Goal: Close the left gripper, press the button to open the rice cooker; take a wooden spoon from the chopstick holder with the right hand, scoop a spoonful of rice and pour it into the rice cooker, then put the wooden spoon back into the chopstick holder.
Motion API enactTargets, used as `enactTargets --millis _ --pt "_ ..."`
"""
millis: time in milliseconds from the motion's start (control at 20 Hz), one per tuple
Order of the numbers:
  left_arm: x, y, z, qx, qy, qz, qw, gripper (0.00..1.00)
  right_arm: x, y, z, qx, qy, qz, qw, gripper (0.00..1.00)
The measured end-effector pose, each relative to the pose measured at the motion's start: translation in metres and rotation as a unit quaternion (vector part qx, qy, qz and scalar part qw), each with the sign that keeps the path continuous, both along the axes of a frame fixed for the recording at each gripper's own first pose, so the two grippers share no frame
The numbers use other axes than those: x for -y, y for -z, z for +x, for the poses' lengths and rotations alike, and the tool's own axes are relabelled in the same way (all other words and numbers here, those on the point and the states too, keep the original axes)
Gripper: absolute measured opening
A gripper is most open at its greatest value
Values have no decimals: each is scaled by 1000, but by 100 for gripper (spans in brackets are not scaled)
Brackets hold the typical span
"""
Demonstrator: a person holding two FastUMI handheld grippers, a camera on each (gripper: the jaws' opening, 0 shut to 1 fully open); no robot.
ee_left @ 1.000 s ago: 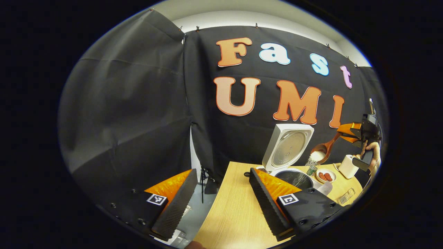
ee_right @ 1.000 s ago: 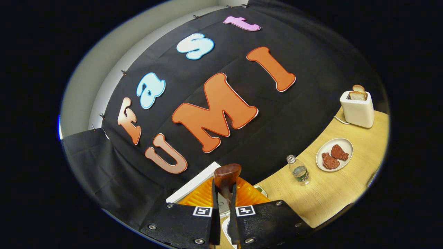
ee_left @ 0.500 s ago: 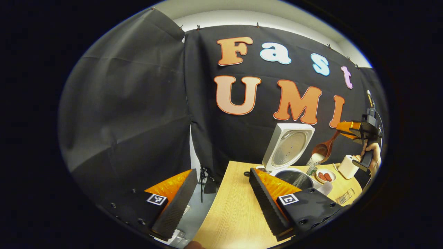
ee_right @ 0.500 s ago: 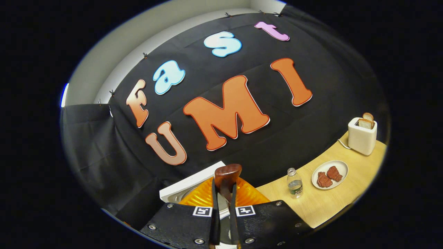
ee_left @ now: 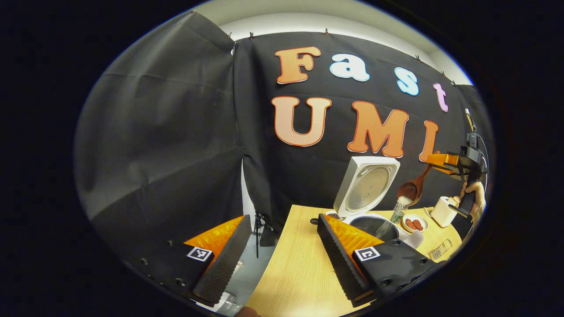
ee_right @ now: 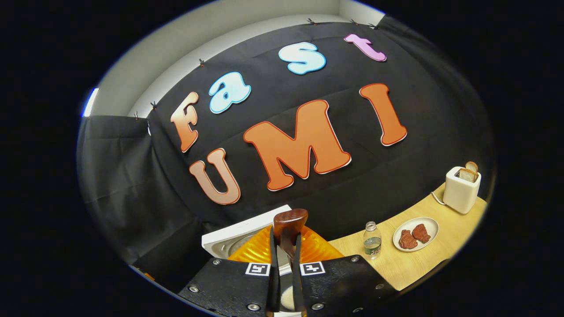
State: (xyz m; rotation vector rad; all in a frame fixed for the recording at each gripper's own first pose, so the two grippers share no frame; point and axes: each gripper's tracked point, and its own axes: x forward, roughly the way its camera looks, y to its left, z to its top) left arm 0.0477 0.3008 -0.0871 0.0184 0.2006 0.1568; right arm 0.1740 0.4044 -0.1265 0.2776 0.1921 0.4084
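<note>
The white rice cooker [ee_left: 365,193] stands on the wooden table with its lid up; its dark pot [ee_left: 374,225] is open. Above the pot the wooden spoon [ee_left: 410,187] is tipped down and a thin stream of rice [ee_left: 394,211] falls from it into the pot. In the left gripper view my right gripper [ee_left: 445,160] holds the spoon's handle, with a hand [ee_left: 473,196] below it. In the right gripper view my right gripper [ee_right: 285,255] is shut on the wooden spoon [ee_right: 288,222], the cooker lid [ee_right: 238,235] just behind. My left gripper [ee_left: 282,251] is open over the table's left edge, nothing between its fingers.
On the table to the right are a small water bottle [ee_right: 372,240], a plate with red-brown pieces [ee_right: 415,233] and a white toaster holding bread [ee_right: 460,189]. A glass dish [ee_left: 438,250] lies near the front right edge. Floor and a stand [ee_left: 260,229] show left of the table.
The right gripper has risen and turned the spoon further down. The heap of rice in the bowl has shrunk to a thin trickle. The left gripper has stayed put.
</note>
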Motion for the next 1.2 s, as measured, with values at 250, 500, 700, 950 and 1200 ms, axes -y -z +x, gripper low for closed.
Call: enactTargets --millis 250,500,700,950,1200 --pt "-1 2 -1 -3 -2 3 1000 100 -12 4 -9 16 -19 -38 999 10" --pt "-3 -1 -4 0 -5 5 1000 100 -21 4 -15 31 -37 -63 997 10" --pt "-3 0 -3 -1 -8 9 1000 99 -31 5 -20 58 -53 -108 991 10" --pt "0 0 -3 -1 -6 8 1000 100 -41 4 -29 87 -71 -157 981 11" --pt "4 -1 -6 0 -3 0 1000 100 -41 7 -31 71 -78 -132 986 11"
